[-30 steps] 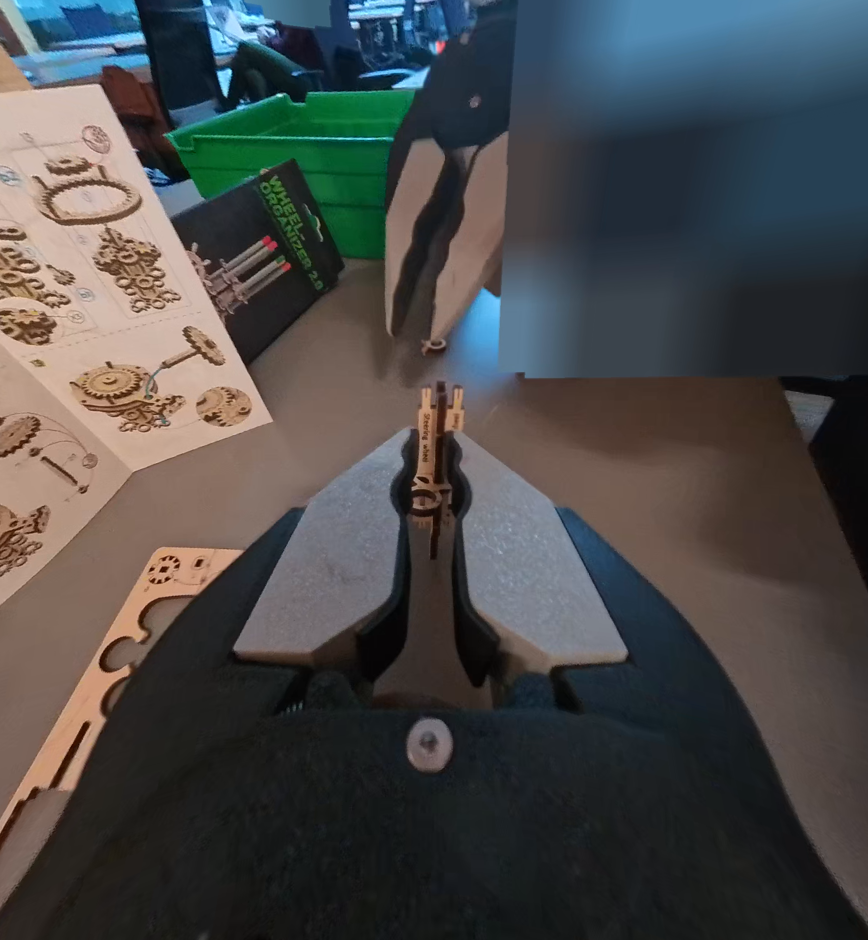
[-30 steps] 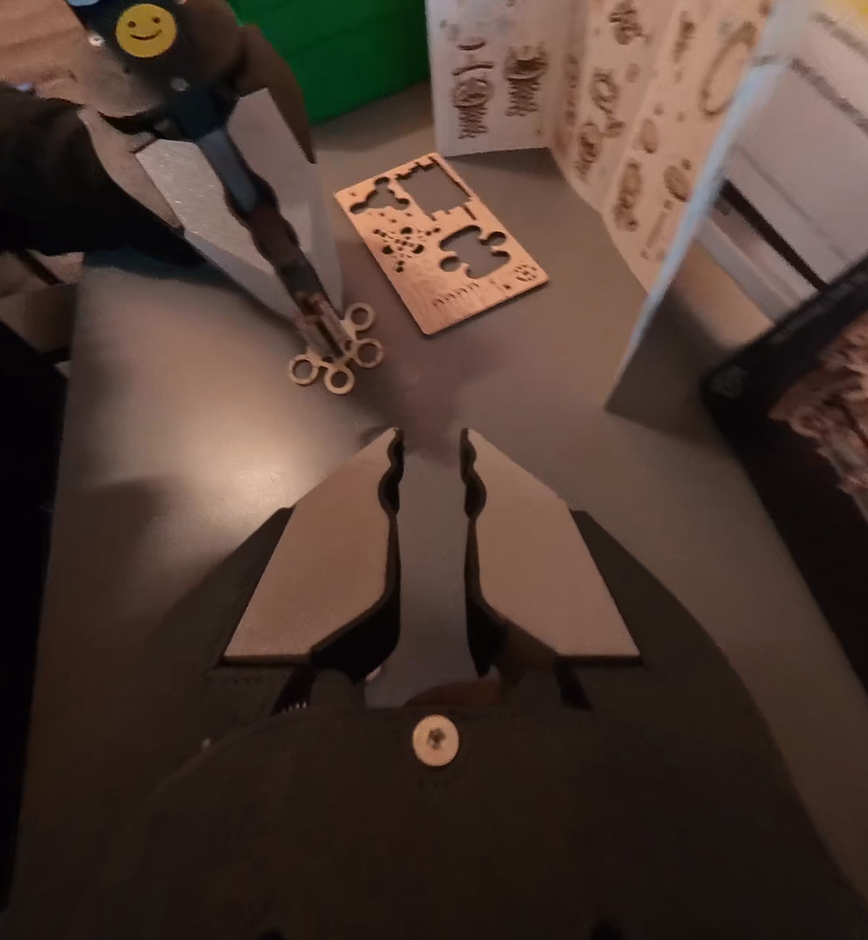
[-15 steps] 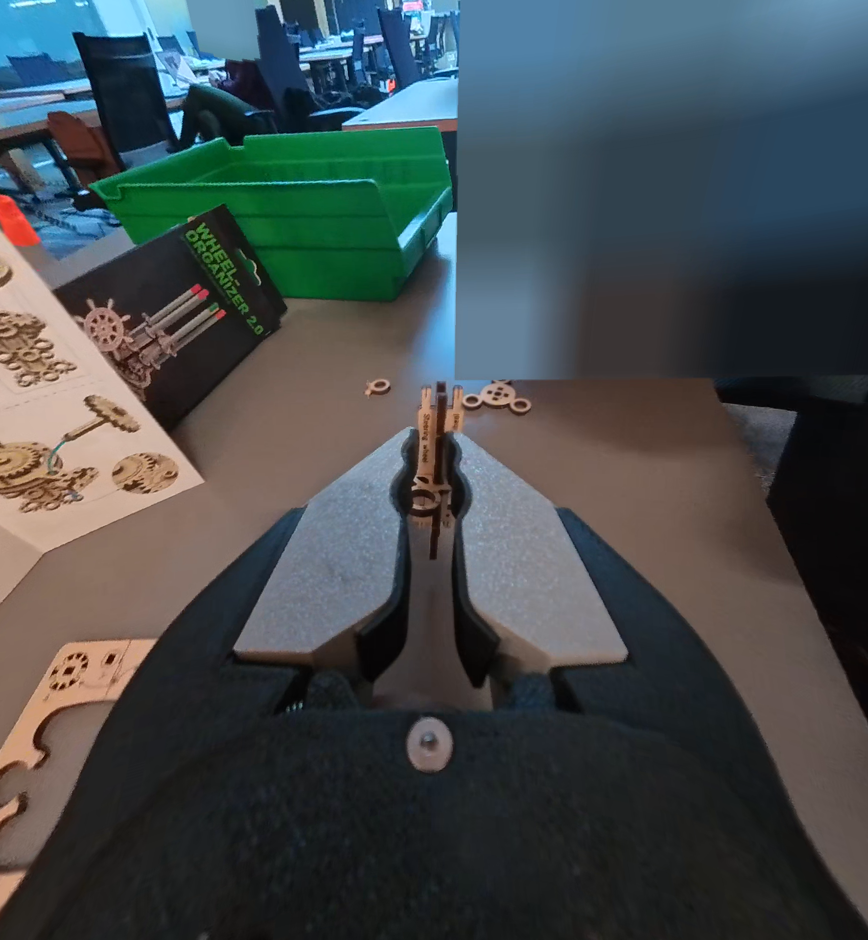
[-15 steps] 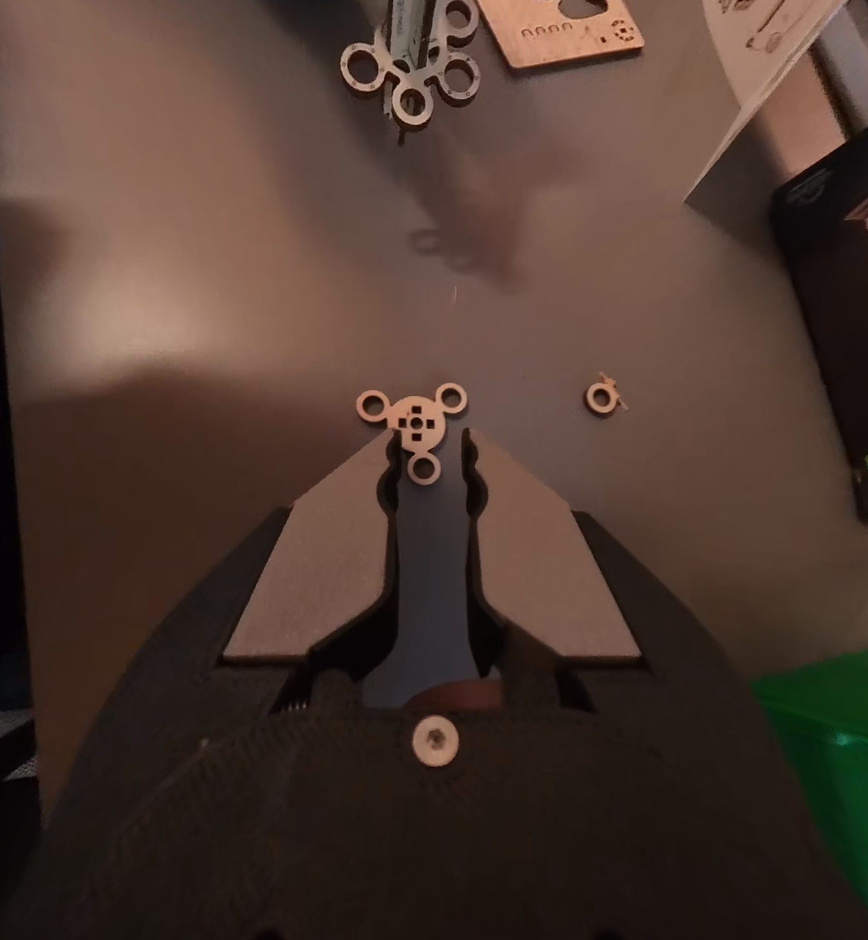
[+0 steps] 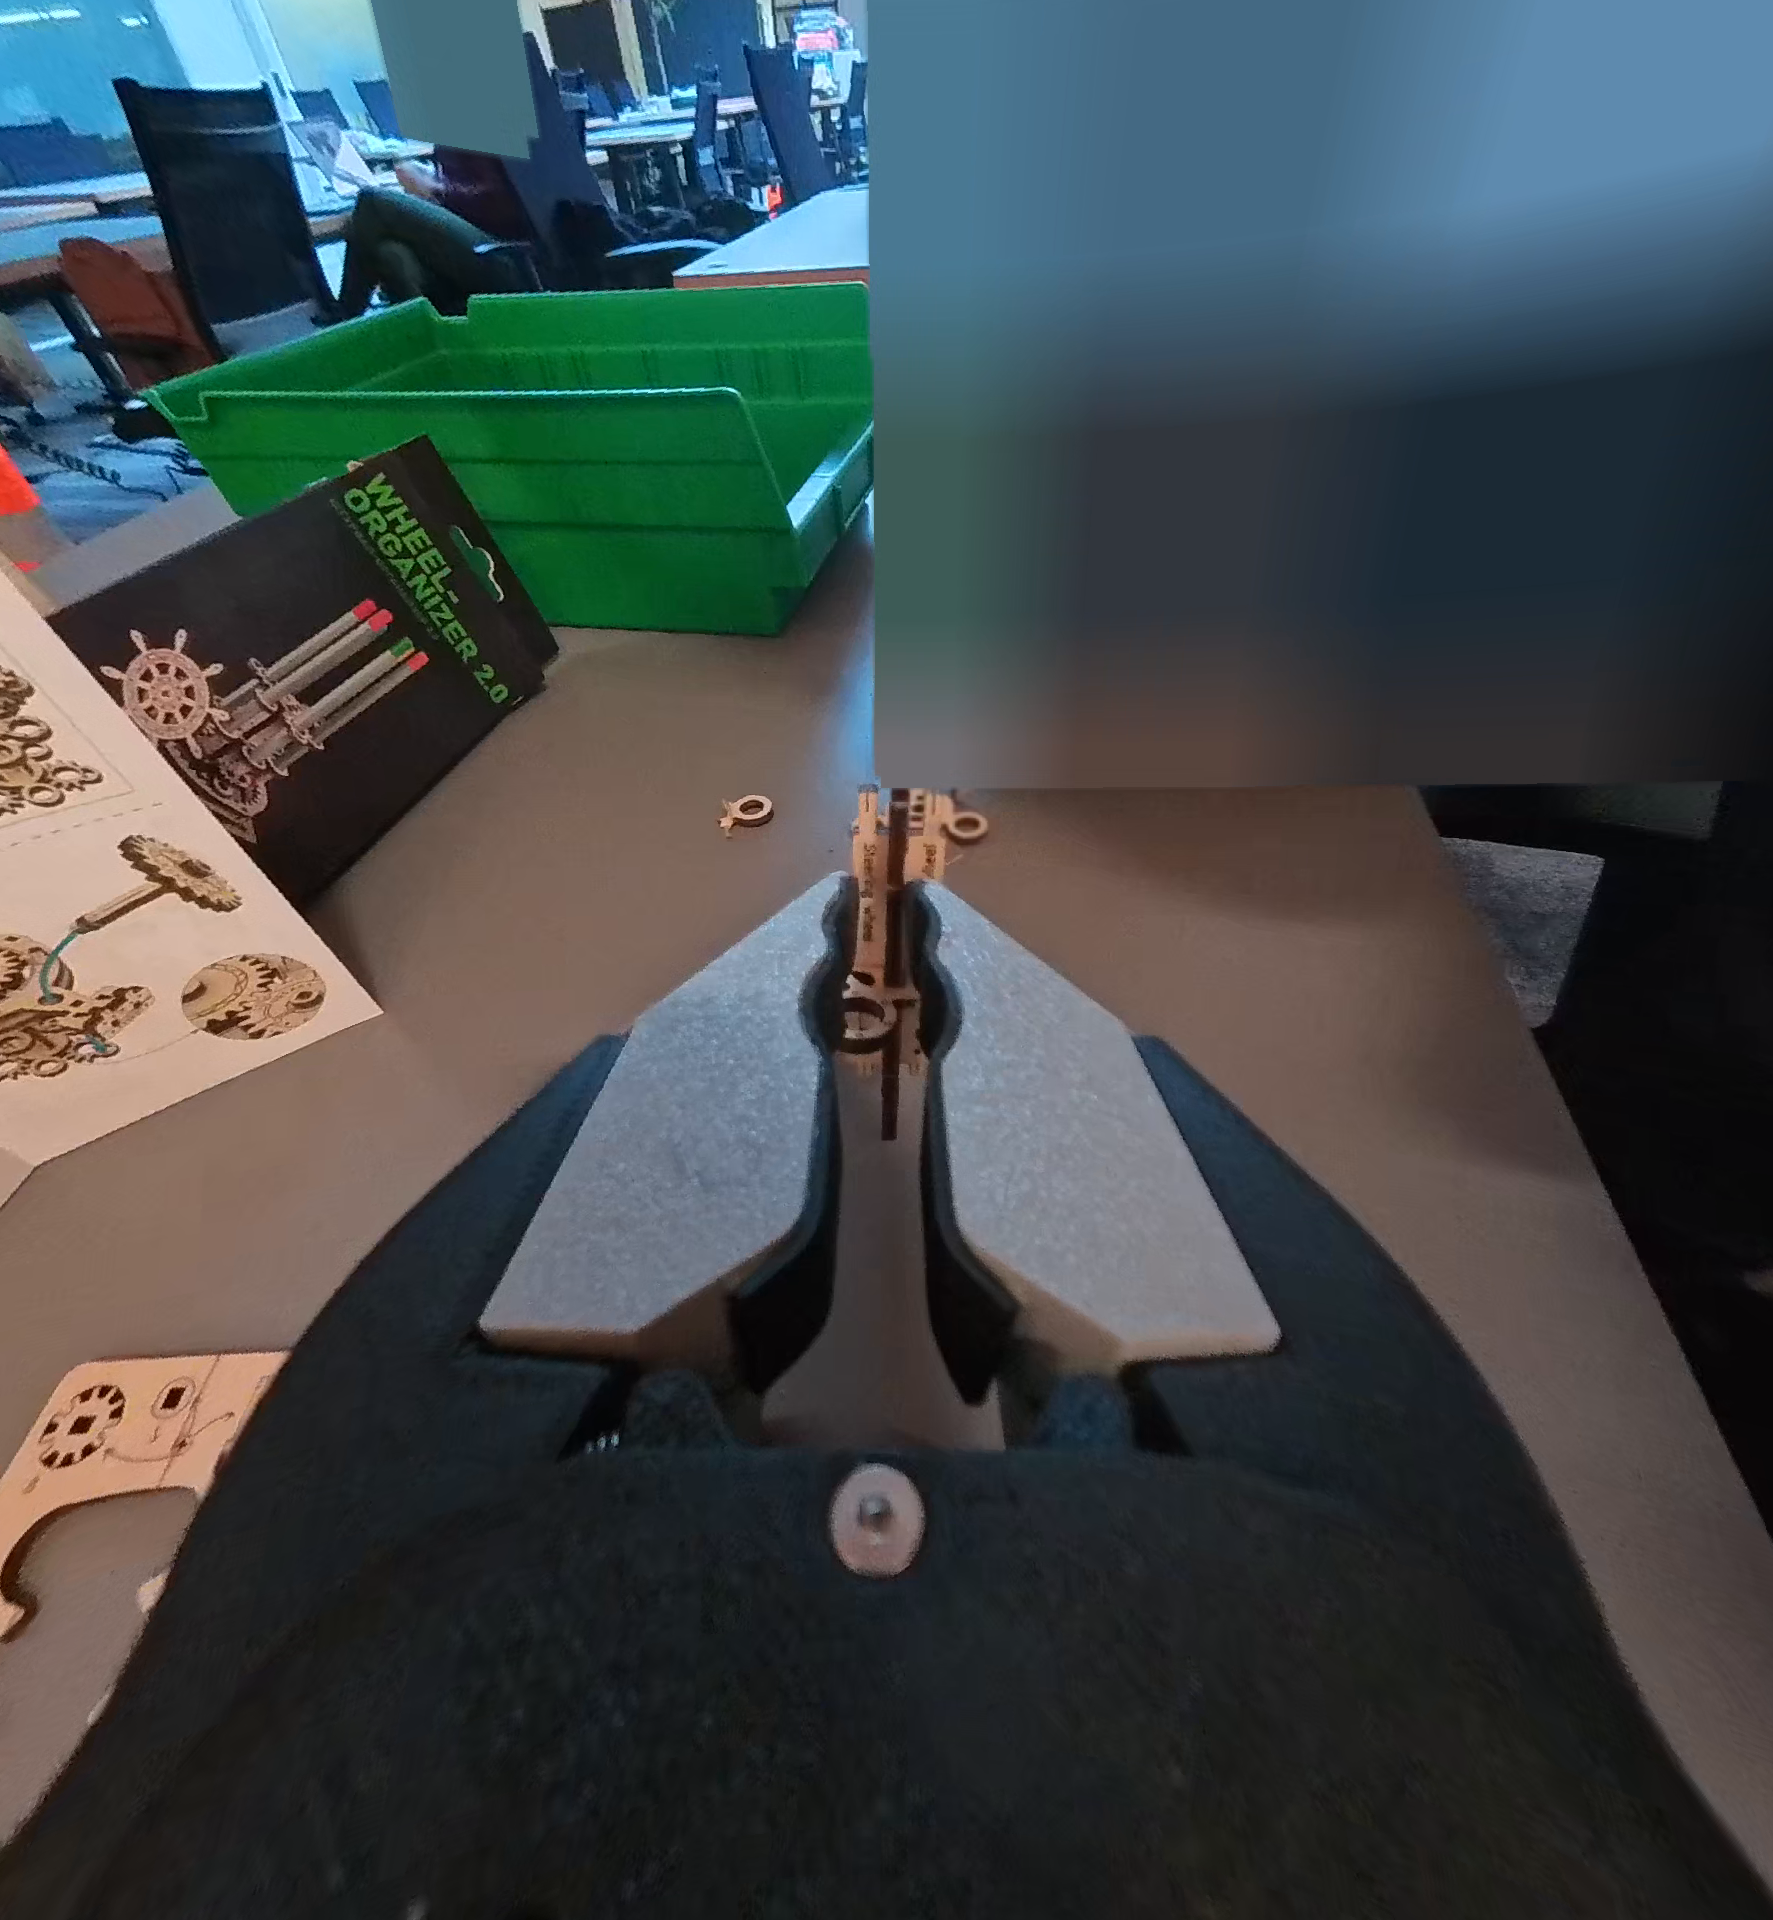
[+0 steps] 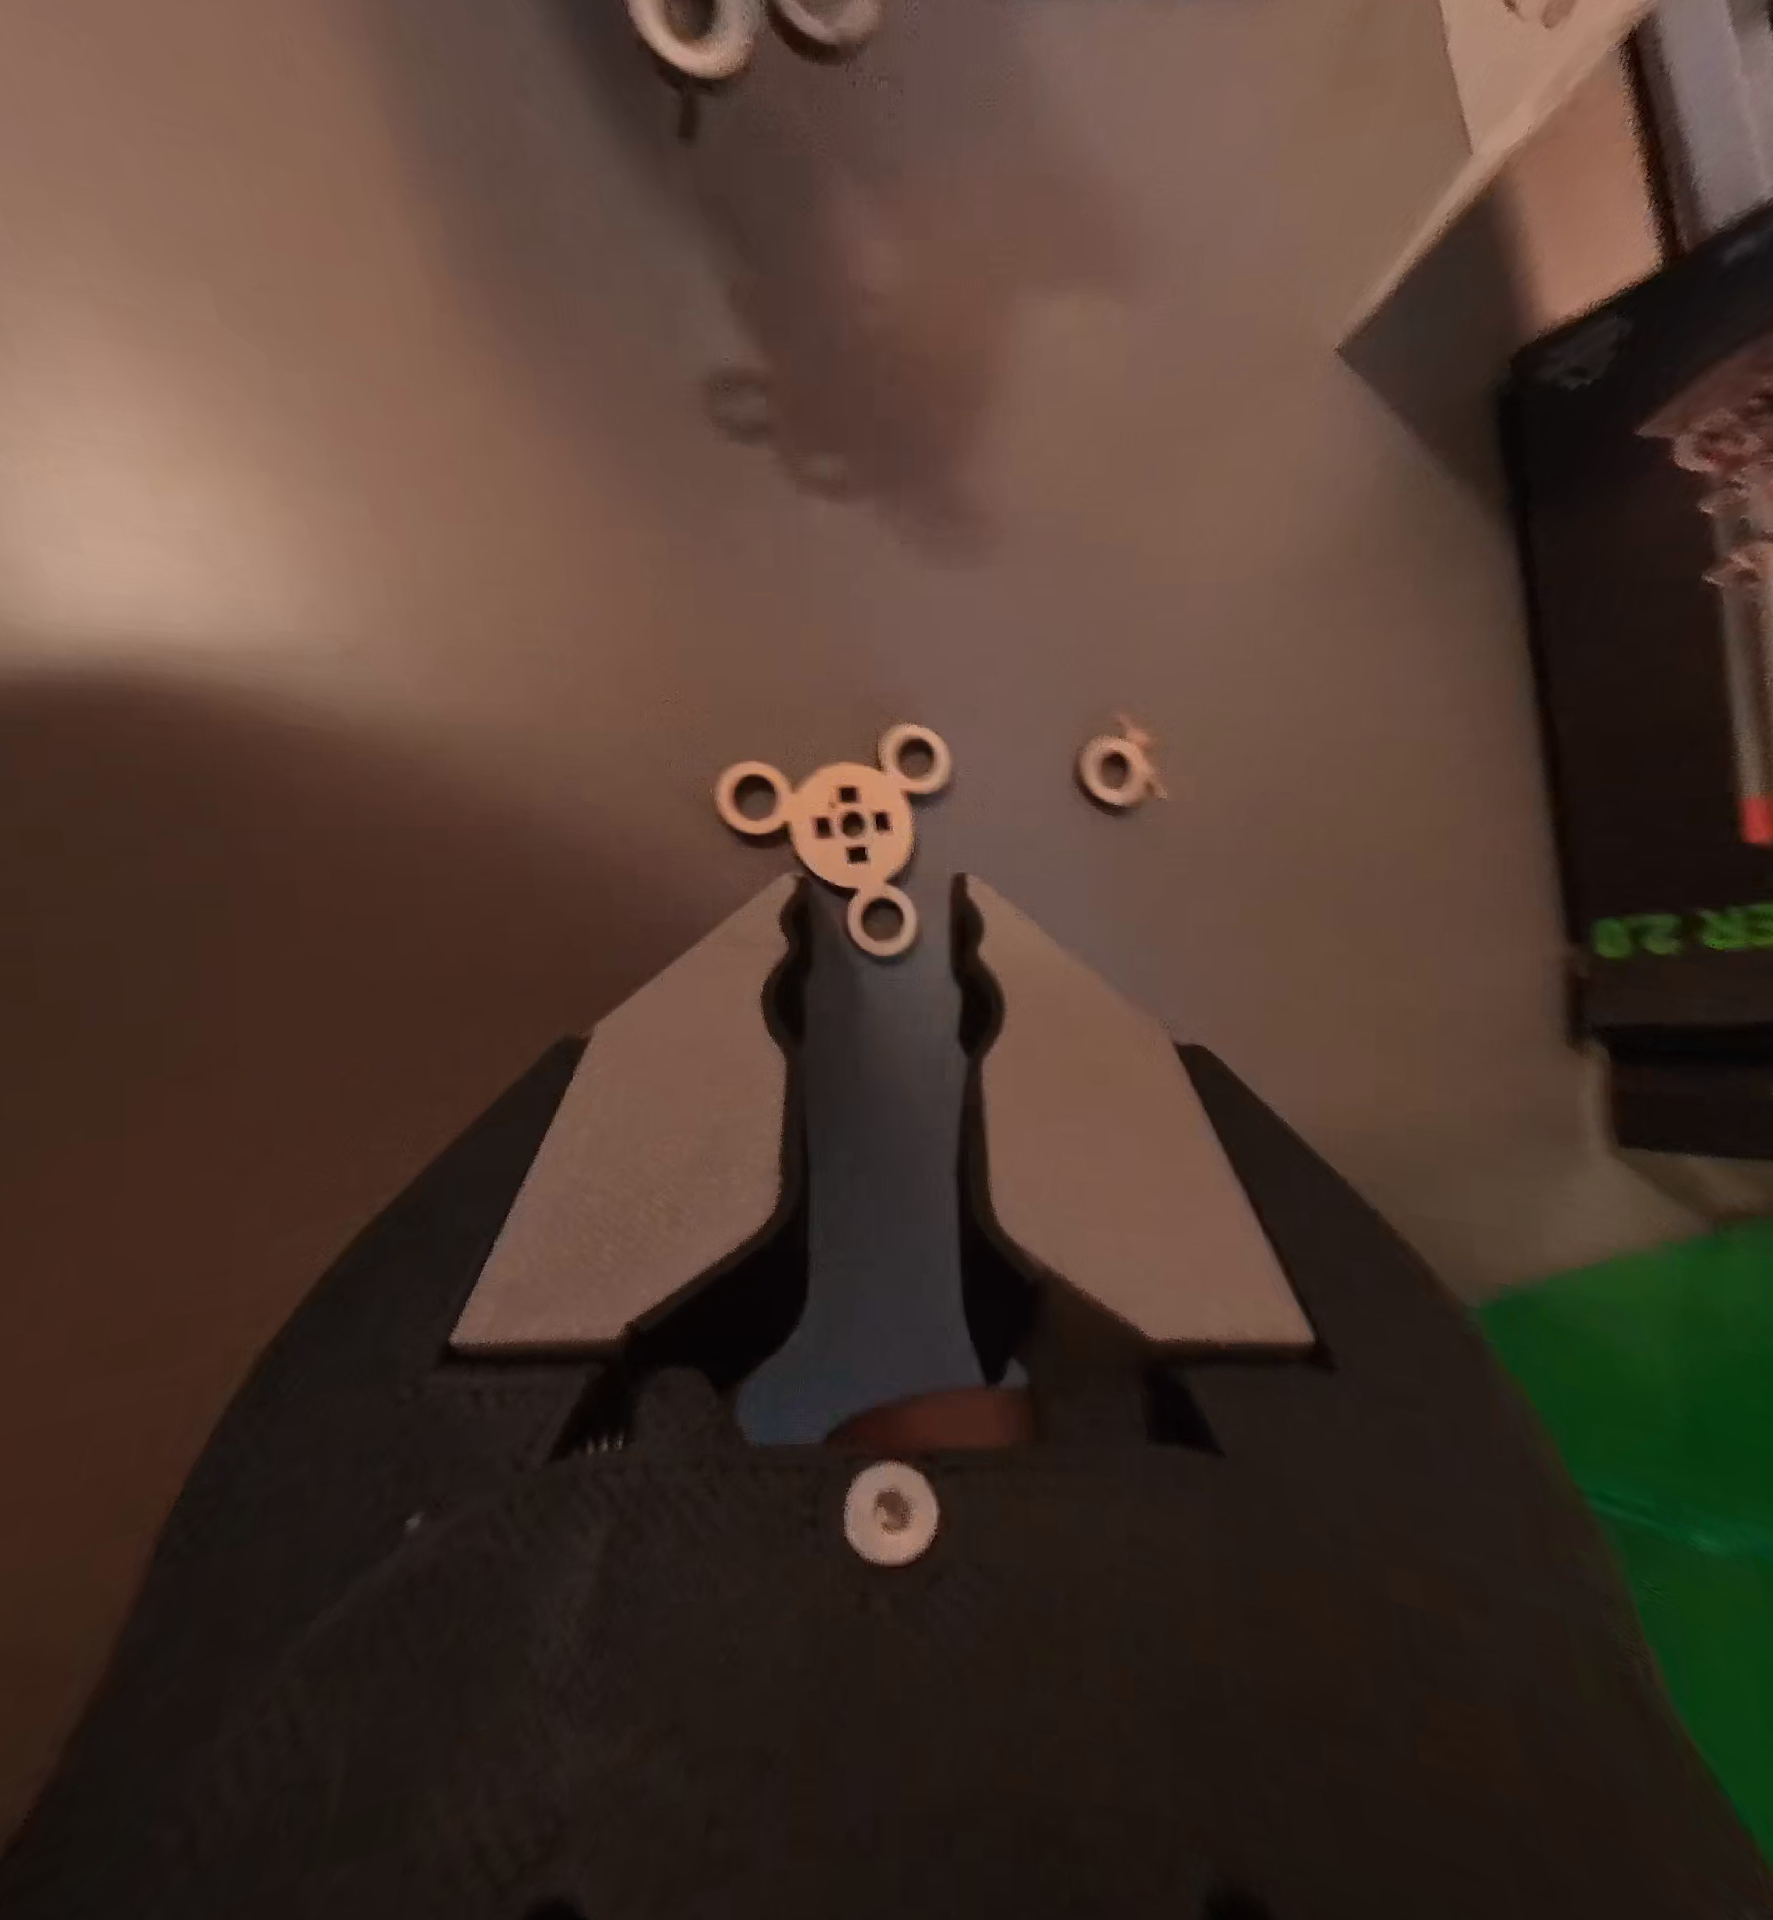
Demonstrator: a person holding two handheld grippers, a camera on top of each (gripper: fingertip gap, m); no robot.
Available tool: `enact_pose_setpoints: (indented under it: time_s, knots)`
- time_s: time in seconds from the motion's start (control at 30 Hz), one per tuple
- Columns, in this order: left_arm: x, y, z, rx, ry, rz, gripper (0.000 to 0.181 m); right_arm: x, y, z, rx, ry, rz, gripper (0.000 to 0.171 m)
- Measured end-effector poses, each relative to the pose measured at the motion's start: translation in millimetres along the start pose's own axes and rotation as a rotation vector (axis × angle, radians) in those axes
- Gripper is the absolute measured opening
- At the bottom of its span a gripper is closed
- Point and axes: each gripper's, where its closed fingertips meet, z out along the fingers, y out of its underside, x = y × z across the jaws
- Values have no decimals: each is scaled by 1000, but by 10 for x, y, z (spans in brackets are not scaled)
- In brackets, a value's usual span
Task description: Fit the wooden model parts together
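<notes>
My left gripper (image 5: 887,894) is shut on a small wooden sub-assembly (image 5: 880,935) of thin plates with rings, held upright above the grey table. My right gripper (image 6: 877,883) is open and empty, pointing down at the table. A flat three-ring wooden disc (image 6: 846,831) lies on the table just ahead of its fingertips, one ring between them. A small single wooden ring (image 6: 1116,774) lies to the right of it. Both loose parts also show far off in the left wrist view: the ring (image 5: 747,810) and the disc (image 5: 955,821), partly hidden. The held sub-assembly's rings (image 6: 716,31) show blurred at the top of the right wrist view.
A green bin (image 5: 570,457) stands at the back of the table. A black kit box (image 5: 310,665) leans beside a folded instruction sheet (image 5: 61,894). A punched wooden sheet (image 5: 61,1475) lies at the left. The box (image 6: 1692,623) and bin (image 6: 1692,1455) flank my right gripper on the right. Spacing between my two grippers at the tips: around 15 centimetres.
My right gripper swung down from facing the left gripper and closed in on the three-ring disc. My left gripper turned and drew back, still shut on its sub-assembly.
</notes>
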Motion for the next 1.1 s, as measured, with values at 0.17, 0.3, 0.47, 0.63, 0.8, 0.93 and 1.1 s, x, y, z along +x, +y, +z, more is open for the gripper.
enact_pose_setpoints:
  time_s: [0.17,0.3,0.47,0.63,0.8,0.93,1.1]
  knots:
    - [-20,22,-1,-14,-11,-23,5,278,-26,-161,-4,106,139,19]
    - [-29,24,-2,-14,-15,-28,5,55,-47,-208,18,57,228,7]
    - [-6,22,-19,-10,-7,-27,5,-78,73,-131,-49,-12,294,3]
    - [7,23,-26,-8,-1,-25,5,89,74,28,-54,-1,296,3]
    - [7,-4,-50,15,12,-39,5,245,1,91,-31,31,302,8]
    - [-48,-117,-166,116,43,-117,0,244,10,13,20,51,320,9]
    - [-77,-175,-241,174,77,-171,0,196,3,-14,66,32,327,11]
